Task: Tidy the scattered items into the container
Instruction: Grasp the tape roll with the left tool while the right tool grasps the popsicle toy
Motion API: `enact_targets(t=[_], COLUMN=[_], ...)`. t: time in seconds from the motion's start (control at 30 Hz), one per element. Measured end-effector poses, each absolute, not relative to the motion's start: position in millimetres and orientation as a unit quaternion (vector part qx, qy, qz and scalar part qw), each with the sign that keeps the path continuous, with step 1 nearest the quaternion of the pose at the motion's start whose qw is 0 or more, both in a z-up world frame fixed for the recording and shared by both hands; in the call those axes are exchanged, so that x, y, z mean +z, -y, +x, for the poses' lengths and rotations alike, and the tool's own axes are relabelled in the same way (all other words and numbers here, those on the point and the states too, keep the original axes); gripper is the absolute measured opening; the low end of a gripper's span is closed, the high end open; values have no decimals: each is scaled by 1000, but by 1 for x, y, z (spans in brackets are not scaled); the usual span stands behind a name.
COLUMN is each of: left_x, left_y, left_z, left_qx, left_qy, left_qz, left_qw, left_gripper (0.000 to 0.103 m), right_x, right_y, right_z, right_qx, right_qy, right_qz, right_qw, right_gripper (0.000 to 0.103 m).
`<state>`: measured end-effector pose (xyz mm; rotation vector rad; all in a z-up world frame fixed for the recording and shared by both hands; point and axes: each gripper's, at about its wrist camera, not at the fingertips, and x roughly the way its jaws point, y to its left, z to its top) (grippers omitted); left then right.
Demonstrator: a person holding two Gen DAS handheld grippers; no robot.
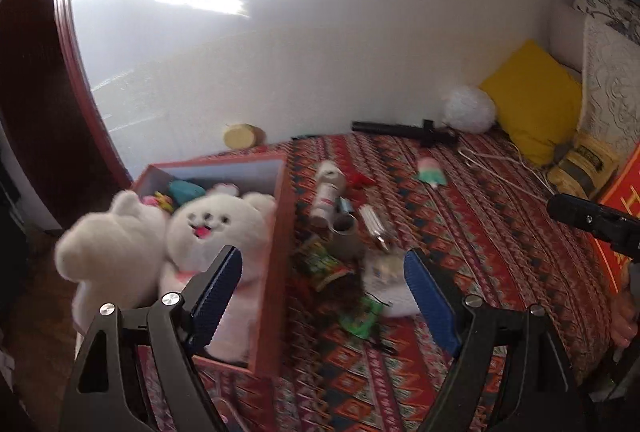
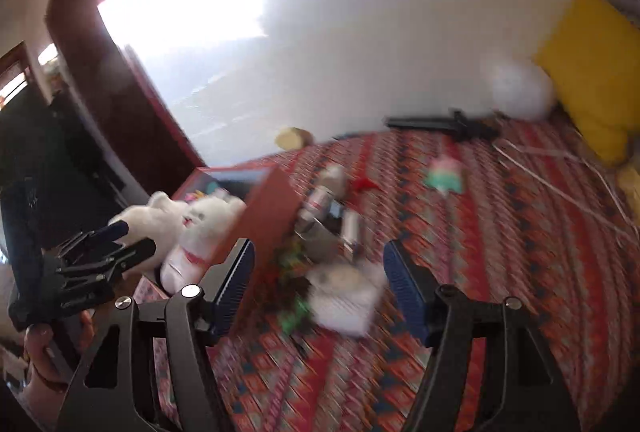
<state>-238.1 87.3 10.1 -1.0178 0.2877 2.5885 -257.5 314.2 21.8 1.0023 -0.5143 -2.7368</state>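
A pink box (image 1: 276,244) stands on the patterned bed at the left and holds two white plush bears (image 1: 216,228) and small colourful toys. It also shows in the right wrist view (image 2: 268,208). Beside it lies a pile: a white bottle (image 1: 328,192), a grey roll (image 1: 346,232), a snack packet (image 1: 324,264), a white pouch (image 1: 384,272), a green wrapper (image 1: 360,318). My left gripper (image 1: 323,298) is open and empty above the pile. My right gripper (image 2: 319,286) is open and empty over the white pouch (image 2: 344,300).
A pink-green toy (image 1: 432,174) lies further back on the bed. A black rod (image 1: 404,130), a white fluffy ball (image 1: 470,110) and a yellow pillow (image 1: 532,100) line the wall. A yellow roll (image 1: 244,135) sits behind the box. White cords (image 1: 504,160) trail at the right.
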Motion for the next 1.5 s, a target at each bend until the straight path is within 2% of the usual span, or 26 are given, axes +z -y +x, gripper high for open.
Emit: enact_targets(t=[0.23,0.4,0.43,0.53,0.6,0.73,0.97,1.03,1.1,1.23,1.27,1.3,1.33,1.37,1.43,1.5], left_x=[-78,-95,-94,-85,-80,-82,-133,-149,-158,-178,-183,-186,-186,-182,-173,-162], left_y=[-199,-243,-247,-237,-218,-174,-166,-172,-174,-171,-170,-169,-165,-160,-153,-148], left_z=[-153,-132,-135,-168,-200,-276,-379,-400,-416,-441,-446,-450,-452,-450,-442,-428], left_qx=[852,844,849,870,883,902,895,892,894,891,889,887,888,892,899,900], left_qy=[-165,-221,-231,-216,-191,-147,-110,-114,-106,-86,-82,-76,-65,-53,-41,-31], left_qz=[-437,-429,-422,-410,-406,-400,-430,-434,-433,-442,-447,-451,-451,-444,-431,-428], left_qw=[236,236,219,168,135,68,55,53,55,57,61,65,67,66,67,78], left_gripper=[83,83,83,83,83,83,83,79,69,67,54,47,47,46,46,45], right_x=[-39,-70,-72,-76,-79,-89,-122,-135,-148,-175,-182,-186,-187,-185,-180,-176], right_y=[-400,-440,-444,-449,-446,-432,-400,-401,-407,-416,-416,-415,-412,-408,-407,-409], right_z=[-181,-160,-162,-174,-196,-264,-419,-456,-488,-554,-568,-577,-581,-582,-573,-556], right_qx=[-895,-874,-872,-874,-874,-880,-883,-884,-880,-869,-864,-862,-865,-867,-869,-871], right_qy=[209,239,243,249,249,223,167,165,180,192,193,187,166,142,154,170], right_qz=[394,424,424,418,417,419,438,437,438,451,458,462,462,463,463,459], right_qw=[17,-8,-7,-3,6,7,-1,-20,-31,-69,-80,-90,-104,-116,-84,-53], right_gripper=[67,68,72,84,86,99,100,100,100,100,100,100,75,62,54,52])
